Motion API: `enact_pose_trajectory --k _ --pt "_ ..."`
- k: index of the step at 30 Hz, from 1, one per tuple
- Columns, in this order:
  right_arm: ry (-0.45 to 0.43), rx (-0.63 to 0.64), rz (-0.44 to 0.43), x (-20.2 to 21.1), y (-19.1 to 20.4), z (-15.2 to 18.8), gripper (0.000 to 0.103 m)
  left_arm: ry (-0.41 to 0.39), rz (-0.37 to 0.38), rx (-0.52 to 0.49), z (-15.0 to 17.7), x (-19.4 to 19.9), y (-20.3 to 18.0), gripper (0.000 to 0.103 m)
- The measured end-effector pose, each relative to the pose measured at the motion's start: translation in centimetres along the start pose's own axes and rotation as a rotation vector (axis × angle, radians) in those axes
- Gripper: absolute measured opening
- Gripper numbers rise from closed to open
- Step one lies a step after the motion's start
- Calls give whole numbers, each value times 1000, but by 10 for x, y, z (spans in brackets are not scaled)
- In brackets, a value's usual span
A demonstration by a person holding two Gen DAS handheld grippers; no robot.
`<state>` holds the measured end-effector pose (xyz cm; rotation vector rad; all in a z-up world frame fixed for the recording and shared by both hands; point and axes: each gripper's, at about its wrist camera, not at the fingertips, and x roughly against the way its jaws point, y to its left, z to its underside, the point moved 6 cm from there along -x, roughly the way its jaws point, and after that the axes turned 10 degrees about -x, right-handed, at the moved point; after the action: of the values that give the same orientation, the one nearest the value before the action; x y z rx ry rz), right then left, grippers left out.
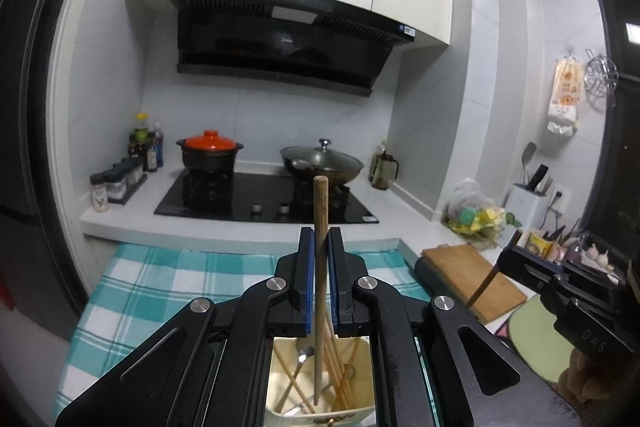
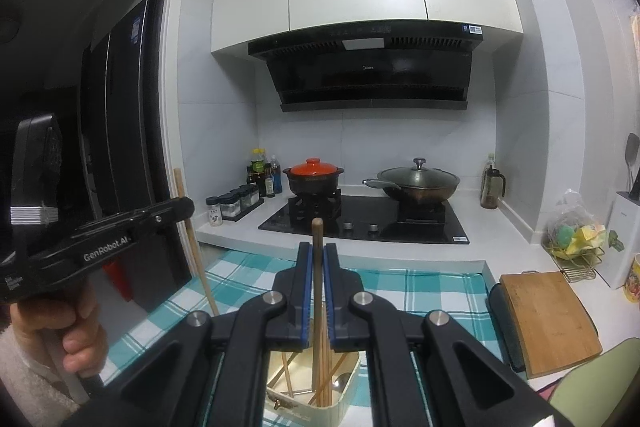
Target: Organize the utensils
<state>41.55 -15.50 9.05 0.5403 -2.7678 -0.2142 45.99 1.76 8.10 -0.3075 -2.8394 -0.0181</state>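
Note:
My left gripper [image 1: 321, 233] is shut on a wooden chopstick [image 1: 320, 267] that stands upright, its lower end inside a cream utensil box [image 1: 362, 415] below the fingers. The box holds several chopsticks and a metal spoon [image 1: 303, 357]. My right gripper [image 2: 318, 249] is shut on another wooden chopstick [image 2: 317, 291], also upright over the same cream box [image 2: 344, 393]. The left gripper shows at the left of the right wrist view [image 2: 120, 227], its chopstick [image 2: 192, 239] slanting down. The right gripper shows at the right of the left wrist view [image 1: 560, 287].
The box sits on a teal checked cloth [image 1: 152, 291] in front of a white counter with a black hob [image 2: 360, 223], an orange-lidded pot [image 2: 314, 177] and a wok [image 2: 418, 183]. A wooden cutting board [image 2: 548, 319] lies at the right. A black fridge [image 2: 116, 147] stands at the left.

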Motion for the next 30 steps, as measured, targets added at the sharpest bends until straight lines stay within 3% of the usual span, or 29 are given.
enact_pose_trajectory --k 6,16,18,19,20,21,22,26,30 --pt "104 -31 -16 -56 -11 27 6 87 -16 26 36 -56 7 4" --pt "354 -158 -65 -141 -33 101 6 301 -15 79 115 -130 26 7" --pt "408 -179 -80 -157 -35 115 8 330 -18 75 124 -134 29 28" --pt "439 -181 -84 -165 -36 122 11 337 -21 73 126 -133 31 48" --pt "459 -182 -74 -172 -38 127 18 328 -30 70 127 -129 33 60" --pt "461 -184 -61 -176 -40 129 36 316 -38 64 126 -125 35 63" --pt "452 -189 -48 -177 -43 129 47 306 -41 53 124 -120 36 67" --pt "381 -210 -2 -166 -56 112 47 273 -62 -6 118 -92 40 85" --pt "307 -215 31 -137 -61 91 48 241 -140 -116 117 -56 37 100"
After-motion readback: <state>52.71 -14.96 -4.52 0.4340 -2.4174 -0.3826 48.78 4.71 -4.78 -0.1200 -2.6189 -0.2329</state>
